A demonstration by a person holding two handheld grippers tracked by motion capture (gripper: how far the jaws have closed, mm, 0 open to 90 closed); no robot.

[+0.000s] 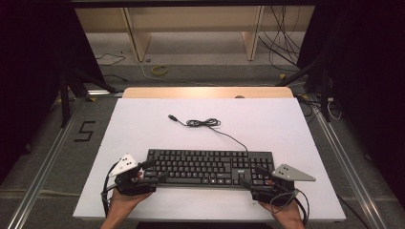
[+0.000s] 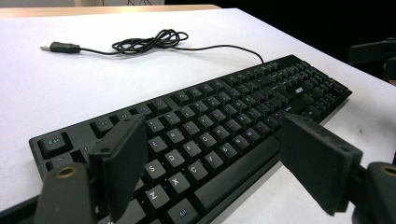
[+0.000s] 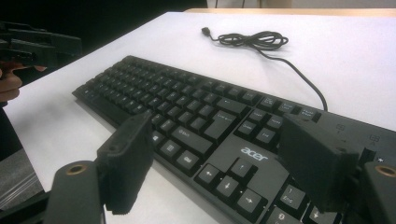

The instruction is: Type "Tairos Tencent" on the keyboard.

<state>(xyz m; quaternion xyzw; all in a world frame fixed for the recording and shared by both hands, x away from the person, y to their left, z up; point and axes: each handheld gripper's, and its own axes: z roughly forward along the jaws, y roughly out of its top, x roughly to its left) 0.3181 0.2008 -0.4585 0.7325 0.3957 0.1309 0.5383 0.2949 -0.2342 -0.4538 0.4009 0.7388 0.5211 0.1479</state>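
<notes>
Keyboard framed by two wide claws, one at each near corner

The keyboard (image 1: 208, 167) lies flat on the counter (image 1: 143, 124); the left claw (image 1: 149, 171) and right claw (image 1: 252, 176) are held wide over its ends, nothing gripped. It is judged stiff, light, smooth-edged, best taken by the thin end rims. Its limp cable (image 1: 205, 123) is coiled beyond the claws. Contact with the keys cannot be made out.

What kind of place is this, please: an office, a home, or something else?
Probably a lab or recording studio, not an office. The keyboard lies alone on a bare white table ringed by dark curtains, with tripod legs and loose cables on the floor, and a person works with a hand-held gripper in each hand.
</notes>
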